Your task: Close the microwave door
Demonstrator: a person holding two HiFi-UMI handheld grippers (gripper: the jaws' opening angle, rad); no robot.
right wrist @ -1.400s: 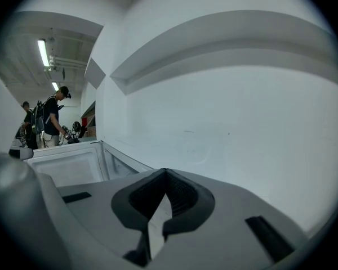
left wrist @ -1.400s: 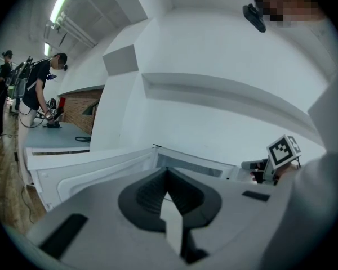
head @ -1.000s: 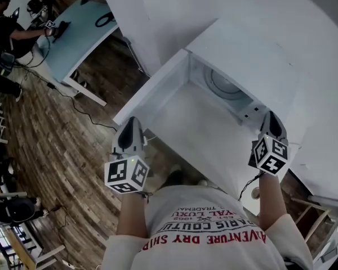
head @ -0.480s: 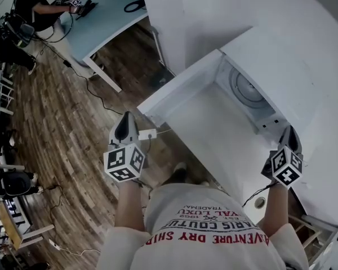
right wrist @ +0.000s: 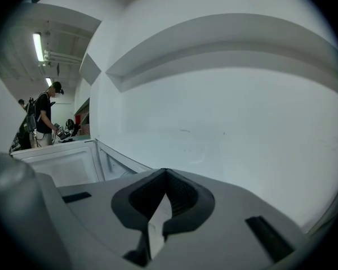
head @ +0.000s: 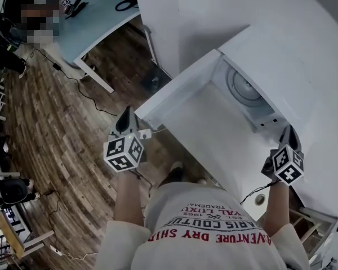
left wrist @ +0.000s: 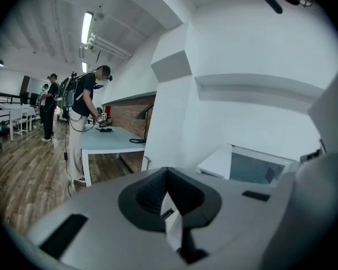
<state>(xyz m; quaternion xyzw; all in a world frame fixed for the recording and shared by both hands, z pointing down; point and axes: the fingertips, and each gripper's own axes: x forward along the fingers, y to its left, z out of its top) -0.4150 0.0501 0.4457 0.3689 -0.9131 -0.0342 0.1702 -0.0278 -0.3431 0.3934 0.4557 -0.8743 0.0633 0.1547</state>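
The white microwave [head: 281, 55] stands in front of me with its door [head: 177, 89] swung wide to the left. Its cavity shows the round turntable [head: 242, 89]. In the head view my left gripper [head: 125, 118] hangs just left of the door's outer end, not touching it. My right gripper [head: 288, 135] is at the microwave's right front corner. Both grippers are shut with nothing in them. The left gripper [left wrist: 169, 207] faces the microwave [left wrist: 250, 165] from the side. In the right gripper view the right gripper [right wrist: 160, 210] faces a white wall, with the open door [right wrist: 62, 162] at left.
A white plug [head: 144, 134] with a cable hangs by the left gripper. A pale blue table [head: 96, 21] stands at the upper left with a person at it. Wooden floor [head: 62, 134] spreads on the left. A white wall column [head: 158, 16] rises behind the door.
The head view has swung, so the microwave now sits farther right in the picture. Both grippers stay low in front of it, still shut; the left one is now slightly clear of the door's end.
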